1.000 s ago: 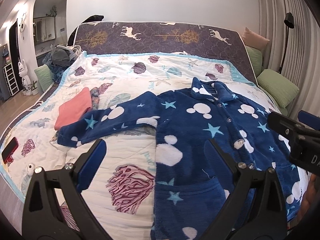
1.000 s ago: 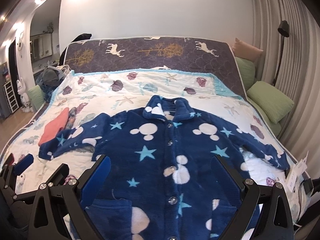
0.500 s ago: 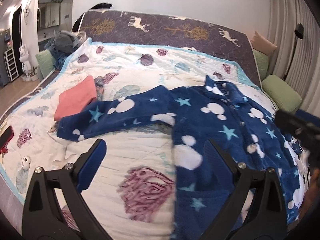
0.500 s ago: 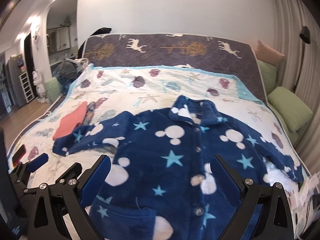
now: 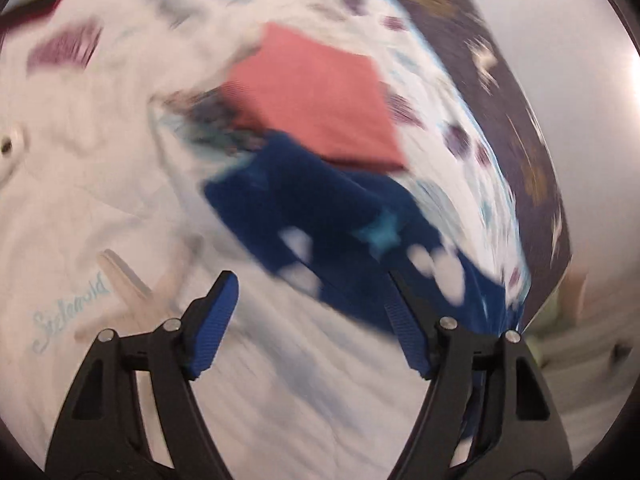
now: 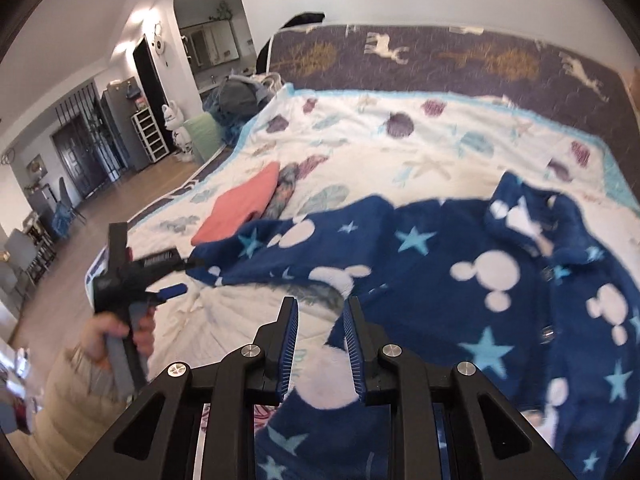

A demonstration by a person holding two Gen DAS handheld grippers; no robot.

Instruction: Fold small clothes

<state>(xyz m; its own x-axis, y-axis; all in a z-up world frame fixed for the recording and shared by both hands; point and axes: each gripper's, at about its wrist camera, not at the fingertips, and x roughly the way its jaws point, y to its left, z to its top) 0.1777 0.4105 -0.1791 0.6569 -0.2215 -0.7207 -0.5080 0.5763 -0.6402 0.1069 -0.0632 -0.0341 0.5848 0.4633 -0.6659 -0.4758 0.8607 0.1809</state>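
Item: dark blue fleece pyjama jacket with white mouse-head shapes and pale blue stars (image 6: 460, 280), spread front-up across the centre and right of the right-wrist frame, on the white quilt printed with shells and starfish (image 6: 360, 140). Its sleeve (image 5: 320, 216) runs toward the frame's left; the cuff lies just beside a folded coral-pink garment (image 5: 320, 100).

Left gripper (image 5: 310, 316) — jaws spread wide, holding nothing, nosing at the sleeve cuff; its own view is heavily blurred. In the right-wrist view I see it at lower left, tips at the cuff end (image 6: 176, 276), but contact I cannot confirm.

Right gripper (image 6: 320, 348) — blue pads drawn close, a narrow gap between them with nothing in it, low in frame over the jacket's near side edge. I judge it neither fully closed nor grasping.

Step in hand, by my reading: take the cuff and fold the sleeve across the chest.

Handling notes: I would bite the cuff through both layers, well clear of the coral garment; lift only slightly — fleece drags; lay the sleeve flat across the buttons.
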